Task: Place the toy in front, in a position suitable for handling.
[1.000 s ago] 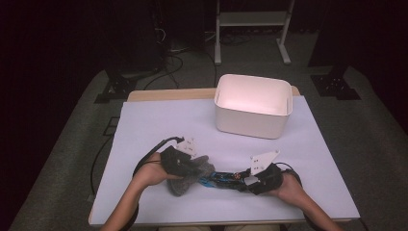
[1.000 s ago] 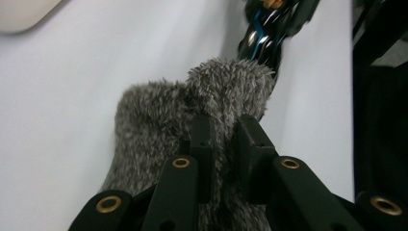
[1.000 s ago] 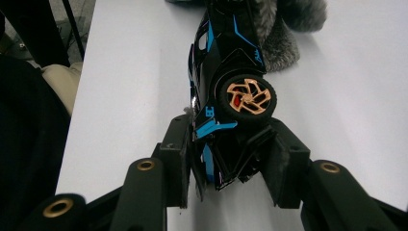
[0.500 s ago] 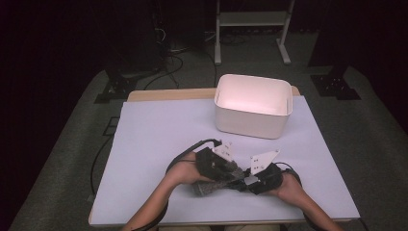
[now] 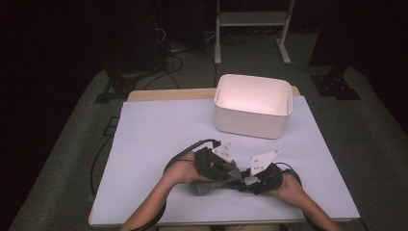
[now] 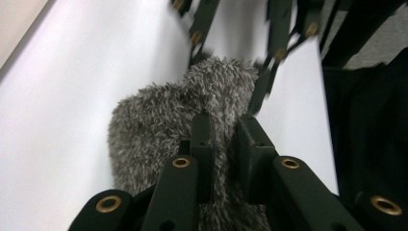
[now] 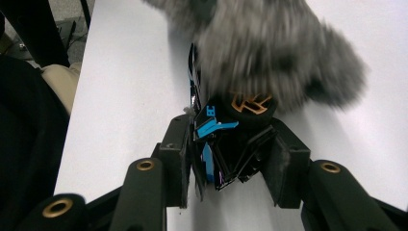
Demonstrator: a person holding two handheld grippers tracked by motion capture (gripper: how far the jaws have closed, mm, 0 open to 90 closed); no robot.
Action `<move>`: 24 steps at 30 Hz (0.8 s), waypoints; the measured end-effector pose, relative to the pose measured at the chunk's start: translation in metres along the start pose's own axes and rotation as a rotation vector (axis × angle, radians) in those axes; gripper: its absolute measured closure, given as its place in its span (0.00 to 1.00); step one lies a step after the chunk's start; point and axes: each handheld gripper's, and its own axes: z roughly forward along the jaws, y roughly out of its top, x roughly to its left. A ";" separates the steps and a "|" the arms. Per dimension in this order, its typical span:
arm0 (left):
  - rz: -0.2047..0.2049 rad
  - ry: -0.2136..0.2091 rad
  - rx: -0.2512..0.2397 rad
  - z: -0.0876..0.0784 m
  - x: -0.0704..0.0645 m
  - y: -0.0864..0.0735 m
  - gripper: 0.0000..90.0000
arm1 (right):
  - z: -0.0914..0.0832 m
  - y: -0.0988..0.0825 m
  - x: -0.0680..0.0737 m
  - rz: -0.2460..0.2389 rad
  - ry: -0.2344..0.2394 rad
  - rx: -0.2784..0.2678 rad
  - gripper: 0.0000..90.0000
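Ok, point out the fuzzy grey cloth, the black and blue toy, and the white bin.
fuzzy grey cloth (image 6: 159, 120), left gripper view, on its furry upper fold.
black and blue toy (image 7: 226, 144), right gripper view, on its body between the jaws.
white bin (image 5: 248, 124), high view, on its front wall.

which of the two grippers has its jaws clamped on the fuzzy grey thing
The left gripper: its jaws pinch the fuzzy grey cloth. The right gripper instead grips a black toy car with blue trim.

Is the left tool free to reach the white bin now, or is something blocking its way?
Probably yes: the table between the left tool and the white bin is bare, but its jaws are shut on the grey fuzzy cloth.
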 end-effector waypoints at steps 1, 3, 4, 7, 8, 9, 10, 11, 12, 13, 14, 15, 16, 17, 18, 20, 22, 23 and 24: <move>-0.010 0.008 0.003 -0.004 0.001 -0.005 0.88 | 0.000 0.000 0.000 0.004 0.002 0.000 0.63; -0.034 0.020 -0.005 -0.012 0.003 -0.013 0.88 | 0.000 0.000 0.000 0.008 0.005 0.002 0.63; -0.042 0.025 -0.006 -0.016 0.004 -0.016 0.88 | 0.000 0.001 -0.001 0.004 0.004 0.005 0.63; -0.060 0.046 -0.002 -0.023 0.007 -0.022 0.88 | 0.001 0.003 -0.002 -0.005 -0.004 0.009 0.62; -0.062 0.050 -0.003 -0.025 0.009 -0.023 0.88 | 0.002 0.004 -0.004 -0.015 -0.008 0.012 0.62; -0.067 0.054 0.003 -0.026 0.011 -0.022 0.88 | 0.002 0.005 -0.005 -0.020 -0.010 0.015 0.62; -0.071 0.055 0.007 -0.027 0.013 -0.021 0.88 | 0.004 0.007 -0.008 -0.025 -0.010 0.017 0.62; -0.071 0.058 0.010 -0.027 0.015 -0.020 0.88 | 0.005 0.009 -0.012 -0.022 -0.011 0.021 0.62; -0.068 0.060 0.012 -0.027 0.017 -0.017 0.88 | 0.005 0.010 -0.015 -0.024 -0.014 0.022 0.62; -0.072 0.058 0.007 -0.026 0.019 -0.015 0.88 | 0.006 0.011 -0.018 -0.026 -0.019 0.022 0.62; -0.070 0.057 0.011 -0.024 0.021 -0.013 0.88 | 0.007 0.011 -0.021 -0.021 -0.020 0.023 0.62; -0.072 0.058 0.016 -0.022 0.022 -0.013 0.88 | 0.007 0.011 -0.024 -0.013 -0.018 0.018 0.62; -0.078 0.055 0.023 -0.019 0.024 -0.014 0.88 | 0.008 0.010 -0.026 -0.007 -0.014 0.013 0.62; -0.088 0.043 0.017 -0.016 0.026 -0.015 0.88 | 0.008 0.009 -0.026 0.000 -0.011 0.005 0.61; -0.094 0.035 0.004 -0.015 0.027 -0.017 0.88 | 0.008 0.008 -0.026 0.004 -0.014 0.001 0.61; -0.108 0.029 -0.021 -0.015 0.027 -0.020 0.88 | 0.007 0.008 -0.025 0.018 -0.020 0.000 0.61; -0.120 0.021 -0.036 -0.015 0.026 -0.023 0.88 | 0.008 0.007 -0.024 0.030 -0.023 -0.008 0.61; -0.120 0.017 -0.040 -0.015 0.025 -0.024 0.88 | 0.007 0.007 -0.024 0.041 -0.020 -0.014 0.60; -0.118 0.016 -0.039 -0.016 0.024 -0.025 0.88 | 0.007 0.007 -0.024 0.050 -0.016 -0.017 0.59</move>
